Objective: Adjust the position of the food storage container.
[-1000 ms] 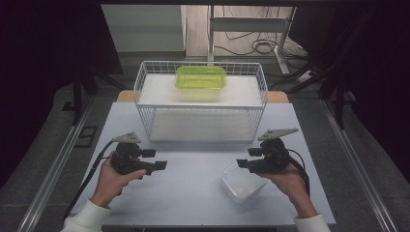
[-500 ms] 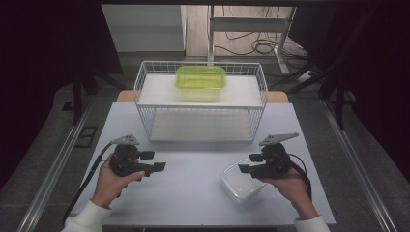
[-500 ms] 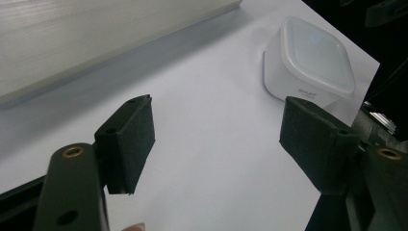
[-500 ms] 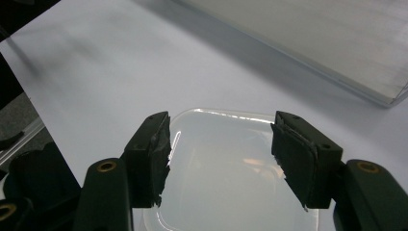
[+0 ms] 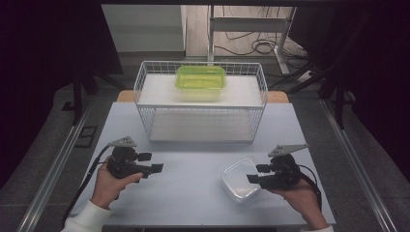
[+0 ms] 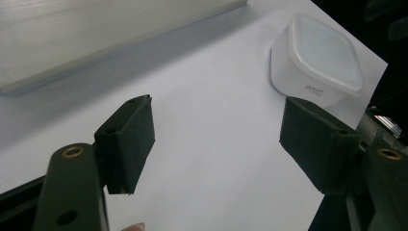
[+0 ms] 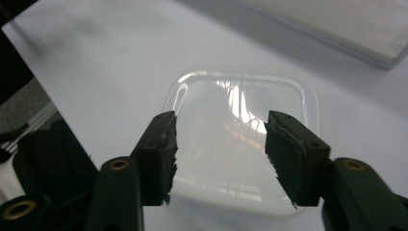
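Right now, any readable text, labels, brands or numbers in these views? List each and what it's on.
No text can be read.
Small dark print on the side wall of the white lidded container, just under its lid in the left gripper view: a short word or brand, too small and blurred to read.
Green lidded container on the wire rack: no print that I can make out.
Left gripper, right gripper: no markings on the black jaws.
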A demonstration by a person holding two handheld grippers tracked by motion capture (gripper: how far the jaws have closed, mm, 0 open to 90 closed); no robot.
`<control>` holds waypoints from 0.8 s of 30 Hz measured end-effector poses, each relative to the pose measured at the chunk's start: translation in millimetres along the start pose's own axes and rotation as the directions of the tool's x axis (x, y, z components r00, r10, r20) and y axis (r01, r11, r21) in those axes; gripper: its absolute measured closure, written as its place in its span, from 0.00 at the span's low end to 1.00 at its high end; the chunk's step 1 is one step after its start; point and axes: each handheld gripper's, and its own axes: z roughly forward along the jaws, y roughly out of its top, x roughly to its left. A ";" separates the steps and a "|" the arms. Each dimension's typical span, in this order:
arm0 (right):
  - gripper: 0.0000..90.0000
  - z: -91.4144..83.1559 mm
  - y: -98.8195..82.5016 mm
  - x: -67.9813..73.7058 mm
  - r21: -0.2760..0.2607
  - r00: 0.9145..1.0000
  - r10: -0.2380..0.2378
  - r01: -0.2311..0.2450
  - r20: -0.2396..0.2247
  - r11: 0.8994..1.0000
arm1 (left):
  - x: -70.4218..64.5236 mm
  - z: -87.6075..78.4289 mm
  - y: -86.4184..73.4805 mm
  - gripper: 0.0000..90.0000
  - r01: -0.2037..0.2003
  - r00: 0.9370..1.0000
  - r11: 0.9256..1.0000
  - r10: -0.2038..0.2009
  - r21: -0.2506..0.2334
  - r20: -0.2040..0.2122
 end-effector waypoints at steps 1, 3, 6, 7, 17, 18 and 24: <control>0.54 -1.5 -4.2 0.9 0.011 1.000 -0.007 0.007 -0.004 1.000 | 0.3 0.6 -0.3 0.30 0.003 1.000 1.000 -0.003 0.000 0.002; 0.59 -2.8 -9.7 3.2 0.029 1.000 -0.015 0.015 -0.012 0.999 | 0.5 2.0 -0.6 0.30 0.003 1.000 1.000 -0.003 0.010 0.007; 0.65 -3.2 -18.2 7.9 0.064 0.999 -0.036 0.037 -0.016 0.997 | 0.9 3.4 -0.8 0.30 -0.001 1.000 1.000 0.001 0.016 0.009; 0.68 -3.1 -21.5 9.8 0.076 0.999 -0.044 0.044 -0.014 0.996 | 1.1 3.8 -1.0 0.30 -0.001 1.000 1.000 0.001 0.018 0.009; 0.96 3.4 -38.7 17.9 0.204 0.994 -0.099 0.107 -0.048 0.973 | 2.7 9.2 -3.6 0.30 0.012 1.000 0.999 -0.012 0.045 0.013; 0.97 5.5 -39.7 18.7 0.216 0.993 -0.104 0.113 -0.052 0.970 | 2.5 9.7 -3.7 0.29 0.011 1.000 0.999 -0.011 0.047 0.011; 0.99 21.0 -44.0 24.4 0.284 0.991 -0.115 0.128 -0.061 0.950 | 2.8 10.8 -4.6 0.28 0.014 1.000 0.999 -0.014 0.050 0.000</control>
